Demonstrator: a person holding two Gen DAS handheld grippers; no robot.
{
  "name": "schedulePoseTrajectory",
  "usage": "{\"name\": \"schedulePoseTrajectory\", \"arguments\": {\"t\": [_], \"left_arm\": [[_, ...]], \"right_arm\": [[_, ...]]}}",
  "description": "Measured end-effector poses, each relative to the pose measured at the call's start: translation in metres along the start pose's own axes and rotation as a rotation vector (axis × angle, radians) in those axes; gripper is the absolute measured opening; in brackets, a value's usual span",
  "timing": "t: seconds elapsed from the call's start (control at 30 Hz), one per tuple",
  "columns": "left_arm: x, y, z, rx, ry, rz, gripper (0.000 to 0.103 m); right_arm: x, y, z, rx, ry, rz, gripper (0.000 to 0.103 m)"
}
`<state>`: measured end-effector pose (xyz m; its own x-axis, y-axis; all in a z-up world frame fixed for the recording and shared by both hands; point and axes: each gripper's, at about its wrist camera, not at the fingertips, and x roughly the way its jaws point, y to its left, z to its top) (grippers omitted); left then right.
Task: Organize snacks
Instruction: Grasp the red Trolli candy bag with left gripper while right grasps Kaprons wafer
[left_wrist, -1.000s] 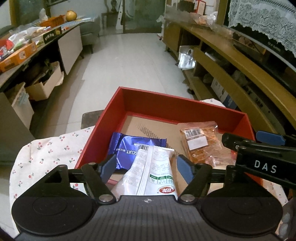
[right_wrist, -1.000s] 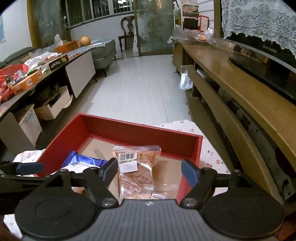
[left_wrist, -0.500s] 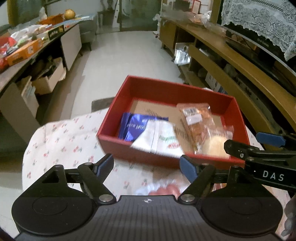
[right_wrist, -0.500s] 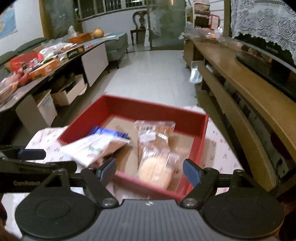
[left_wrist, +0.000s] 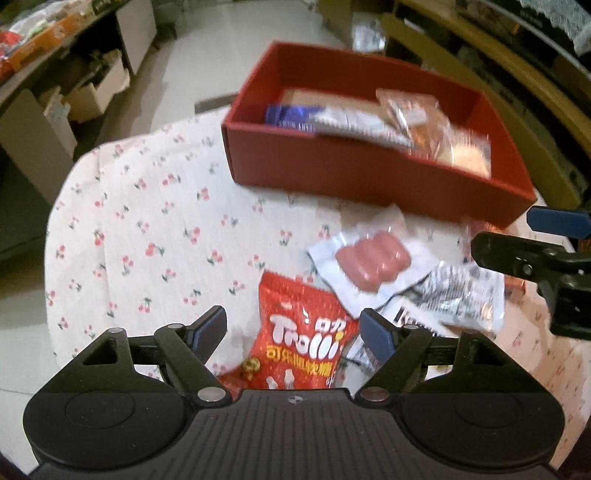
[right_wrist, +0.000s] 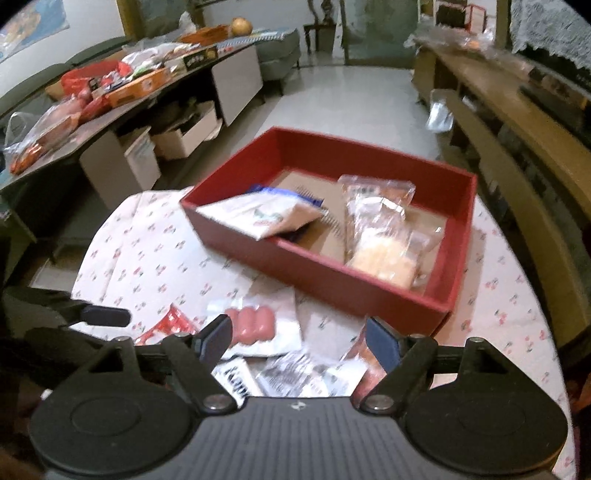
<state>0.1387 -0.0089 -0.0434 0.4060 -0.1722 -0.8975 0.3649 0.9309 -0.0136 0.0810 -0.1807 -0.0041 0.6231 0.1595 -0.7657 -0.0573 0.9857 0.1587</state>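
A red box (left_wrist: 369, 173) (right_wrist: 351, 288) stands on the cherry-print tablecloth (left_wrist: 147, 229). It holds a blue biscuit pack (left_wrist: 291, 112), a white packet (right_wrist: 266, 218) leaning on the near wall, and clear bags of pastry (right_wrist: 380, 236). In front of the box lie a sausage pack (left_wrist: 373, 258) (right_wrist: 251, 325), a red Trolli bag (left_wrist: 303, 343) and a black-and-white packet (left_wrist: 461, 295). My left gripper (left_wrist: 293, 332) is open and empty above the Trolli bag. My right gripper (right_wrist: 299, 336) is open and empty above the loose packets.
A long counter (right_wrist: 122, 99) crowded with goods and boxes runs along the left. Wooden shelves (right_wrist: 517, 147) run along the right. Tiled floor (right_wrist: 351, 96) lies beyond the round table. The right gripper's finger shows at the left wrist view's right edge (left_wrist: 535, 254).
Both grippers have pulled back and up from the box. The left one has let go of the white packet, which now leans in the box. Loose snacks in front have come into view.
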Motion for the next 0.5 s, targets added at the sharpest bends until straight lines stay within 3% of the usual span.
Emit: {"name": "schedulePoseTrajectory", "arguments": {"t": [0.2, 0.37, 0.5], "left_arm": [[0.018, -0.007, -0.007, 0.053, 0.068, -0.004, 0.082], [0.019, -0.003, -0.013, 0.058, 0.095, 0.011, 0.063], [0.01, 0.004, -0.018, 0.04, 0.087, -0.002, 0.059]], "right_arm": [[0.005, 0.005, -0.006, -0.015, 0.051, 0.037, 0.096], [0.008, 0.011, -0.01, -0.045, 0.081, 0.062, 0.096], [0.012, 0.019, -0.016, -0.09, 0.113, 0.092, 0.096]]}}
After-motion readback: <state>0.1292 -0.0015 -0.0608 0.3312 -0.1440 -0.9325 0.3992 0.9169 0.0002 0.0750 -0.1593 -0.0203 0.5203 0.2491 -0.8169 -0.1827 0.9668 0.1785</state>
